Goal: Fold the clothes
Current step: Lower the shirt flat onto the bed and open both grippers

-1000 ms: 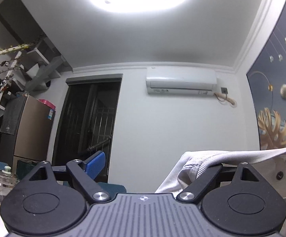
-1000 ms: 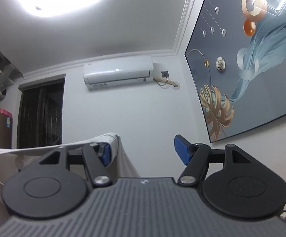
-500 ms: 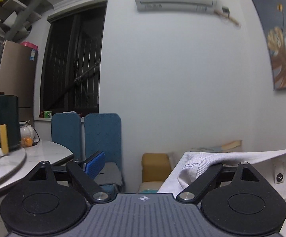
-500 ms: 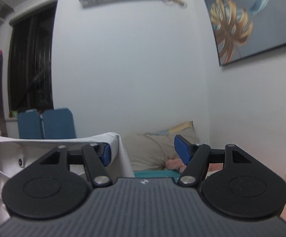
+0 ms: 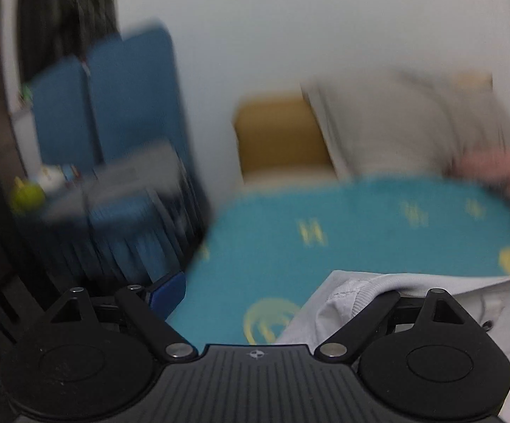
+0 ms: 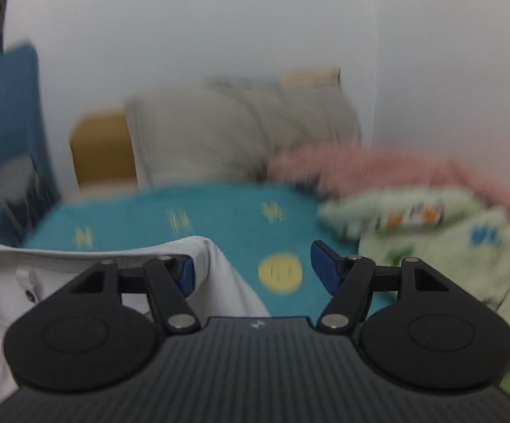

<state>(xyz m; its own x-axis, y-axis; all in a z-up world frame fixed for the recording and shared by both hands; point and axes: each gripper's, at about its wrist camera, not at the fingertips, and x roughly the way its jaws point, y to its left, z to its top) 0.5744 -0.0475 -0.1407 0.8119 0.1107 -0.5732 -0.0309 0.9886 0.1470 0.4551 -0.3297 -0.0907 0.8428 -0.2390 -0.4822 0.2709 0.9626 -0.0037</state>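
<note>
While both fisheye views are smeared with blur, the main shapes can be made out. A white knitted collared shirt with small dark buttons (image 5: 413,303) is stretched sideways between the two tools, its long axis running left to right across the frames, above a teal bedsheet printed with yellow smiley faces (image 5: 360,232).

In the left wrist view, the shirt enters from the right edge and drapes over the right-hand finger of the left gripper (image 5: 272,292). A ribbed collar edge curls at lower centre-right, and loose cloth hangs down towards the bottom of the frame. The fingers stand wide apart; only the blue left pad shows bare, the other is hidden under cloth, so the shirt appears hooked on one finger, not pinched.

In the right wrist view, the same shirt (image 6: 89,261) comes in from the left edge with its top hem nearly level. It wraps round the left-hand blue finger of the right gripper (image 6: 253,268), then falls away at lower left, where a button placket shows. These fingers are also spread wide, with the right blue pad bare over the sheet.

Behind, at upper centre, lie a beige pillow (image 6: 240,130) and a mustard cushion (image 6: 101,148). A pink fluffy blanket (image 6: 395,169) and a pale green patterned garment (image 6: 431,225) fill the right side. Blue padded chair backs (image 5: 114,95) stand at upper left of the left wrist view.
</note>
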